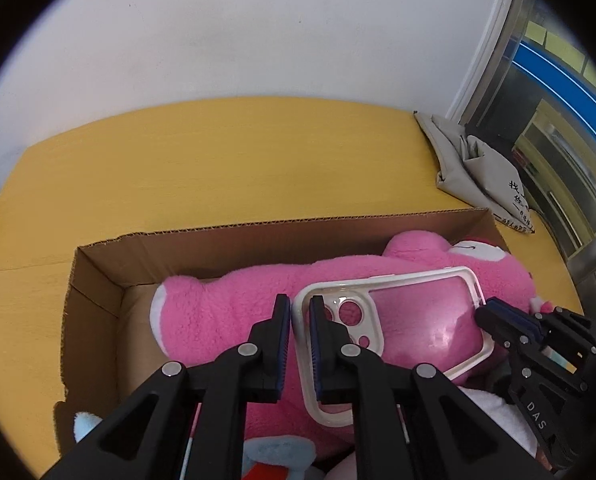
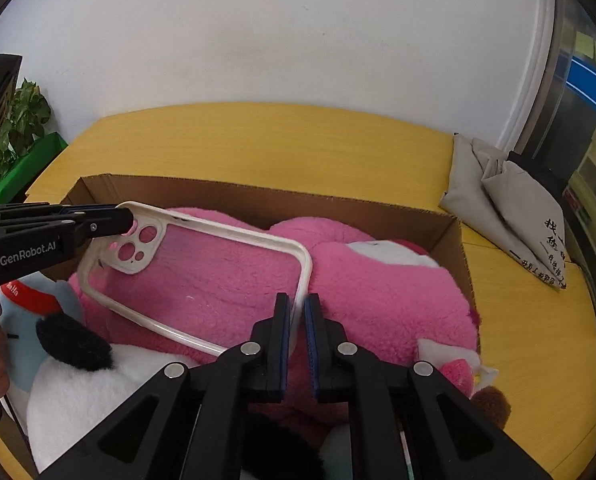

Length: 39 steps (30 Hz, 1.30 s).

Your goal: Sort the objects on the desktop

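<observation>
A clear phone case with a white rim (image 1: pixel 418 312) (image 2: pixel 201 264) is held level above a pink plush bear (image 1: pixel 225 312) (image 2: pixel 378 292) that lies in a cardboard box (image 1: pixel 97 272) (image 2: pixel 257 196). My left gripper (image 1: pixel 300 312) is shut on the case's rim at the camera-hole end; it also shows in the right wrist view (image 2: pixel 125 218). My right gripper (image 2: pixel 296 308) is shut on the opposite end's rim, and shows in the left wrist view (image 1: pixel 484 314).
The box sits on a yellow table (image 1: pixel 217 160) (image 2: pixel 257 140). Other plush toys lie in the box: a white one (image 2: pixel 81 396) and a light blue one (image 2: pixel 21 320) (image 1: pixel 273 452). A grey folded cloth bag (image 1: pixel 482 176) (image 2: pixel 506 208) lies at the right. A green plant (image 2: pixel 17 128) stands far left.
</observation>
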### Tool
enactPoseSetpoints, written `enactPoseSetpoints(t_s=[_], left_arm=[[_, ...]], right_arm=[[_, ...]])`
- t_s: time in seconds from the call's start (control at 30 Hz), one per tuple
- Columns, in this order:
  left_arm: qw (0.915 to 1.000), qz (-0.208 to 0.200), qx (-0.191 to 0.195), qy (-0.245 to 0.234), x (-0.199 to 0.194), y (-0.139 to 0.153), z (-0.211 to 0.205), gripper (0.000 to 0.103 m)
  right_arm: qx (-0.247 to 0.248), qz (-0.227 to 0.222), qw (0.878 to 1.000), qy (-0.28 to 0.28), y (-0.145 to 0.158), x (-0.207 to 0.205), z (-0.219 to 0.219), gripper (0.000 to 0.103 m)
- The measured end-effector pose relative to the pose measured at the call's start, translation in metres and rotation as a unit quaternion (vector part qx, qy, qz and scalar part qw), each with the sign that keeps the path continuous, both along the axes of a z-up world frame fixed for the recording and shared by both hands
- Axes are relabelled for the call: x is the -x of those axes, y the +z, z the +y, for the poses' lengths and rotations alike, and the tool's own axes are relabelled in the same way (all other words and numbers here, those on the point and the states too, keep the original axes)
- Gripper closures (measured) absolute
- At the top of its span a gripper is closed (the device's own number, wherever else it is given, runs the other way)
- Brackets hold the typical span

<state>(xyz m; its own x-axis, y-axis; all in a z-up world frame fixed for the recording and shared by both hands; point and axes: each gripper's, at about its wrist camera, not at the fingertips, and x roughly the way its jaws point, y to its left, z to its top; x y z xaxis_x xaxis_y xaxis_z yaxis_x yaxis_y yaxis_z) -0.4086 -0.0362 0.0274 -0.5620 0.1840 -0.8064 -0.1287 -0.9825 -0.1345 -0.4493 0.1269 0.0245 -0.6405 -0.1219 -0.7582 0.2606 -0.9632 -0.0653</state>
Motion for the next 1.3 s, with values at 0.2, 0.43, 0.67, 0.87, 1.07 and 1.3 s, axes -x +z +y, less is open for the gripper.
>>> enactPoseSetpoints(t_s=[0.2,0.43,0.67,0.87,1.07,1.3], left_arm=[[0.9978,0.059,0.025,0.019,-0.050,0.043,-0.027,0.039],[0.9977,0.059,0.016,0.030,-0.161,0.038,-0.068,0.024],[0.9983,-0.001,-0.002,0.058,-0.201,-0.028,-0.100,0.024],[0.9985,0.004,0.017,0.051,-0.218,-0.041,-0.099,0.025],[0.9982,0.013,0.023,0.055,-0.232,-0.040,-0.096,0.025],[0.9979,0.017,0.027,0.057,-0.243,-0.040,-0.088,0.024]], right_arm=[[0.027,0.052,0.998,-0.006,0.033,-0.039,0.022,0.004],[0.049,0.055,0.997,0.037,0.031,-0.134,0.043,0.002],[0.034,0.031,0.999,0.013,-0.029,-0.175,0.061,0.004],[-0.024,0.041,0.999,-0.019,-0.042,-0.176,0.061,0.005],[-0.044,0.044,0.998,-0.032,-0.051,-0.196,0.057,0.004],[0.016,0.028,0.998,-0.046,-0.054,-0.223,0.071,0.005]])
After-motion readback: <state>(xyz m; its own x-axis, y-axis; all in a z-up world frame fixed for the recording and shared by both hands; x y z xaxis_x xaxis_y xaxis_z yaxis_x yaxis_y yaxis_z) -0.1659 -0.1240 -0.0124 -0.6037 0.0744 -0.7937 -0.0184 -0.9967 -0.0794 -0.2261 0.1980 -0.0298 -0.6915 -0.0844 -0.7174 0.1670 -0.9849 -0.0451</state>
